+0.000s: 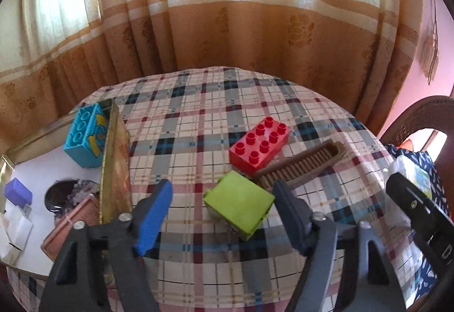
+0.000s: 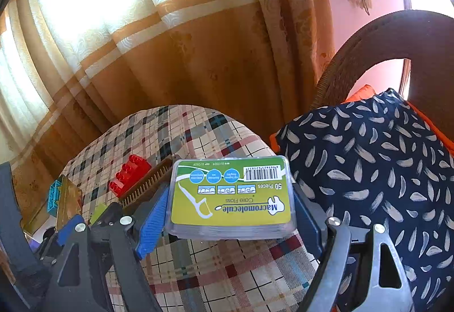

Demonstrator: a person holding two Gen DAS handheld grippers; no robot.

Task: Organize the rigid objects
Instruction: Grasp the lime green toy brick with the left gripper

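My left gripper [image 1: 224,207] is open, its fingers on either side of a lime green block [image 1: 239,205] lying on the plaid tablecloth, not gripping it. Behind it lie a red studded brick [image 1: 259,148] and a brown brush [image 1: 303,165]. A gold-edged box [image 1: 113,170] at the left holds a cyan brick [image 1: 85,138], a purple block [image 1: 17,194] and other small items. My right gripper [image 2: 229,209] is shut on a clear dental floss box [image 2: 231,195] with a green label, held above the table's right edge. The red brick [image 2: 129,174] and brush [image 2: 149,182] show to its left.
A chair with a dark blue patterned cushion [image 2: 374,178] stands right of the table. Brown and cream curtains [image 1: 227,28] hang close behind the table. The right gripper's body [image 1: 420,215] shows at the right of the left wrist view.
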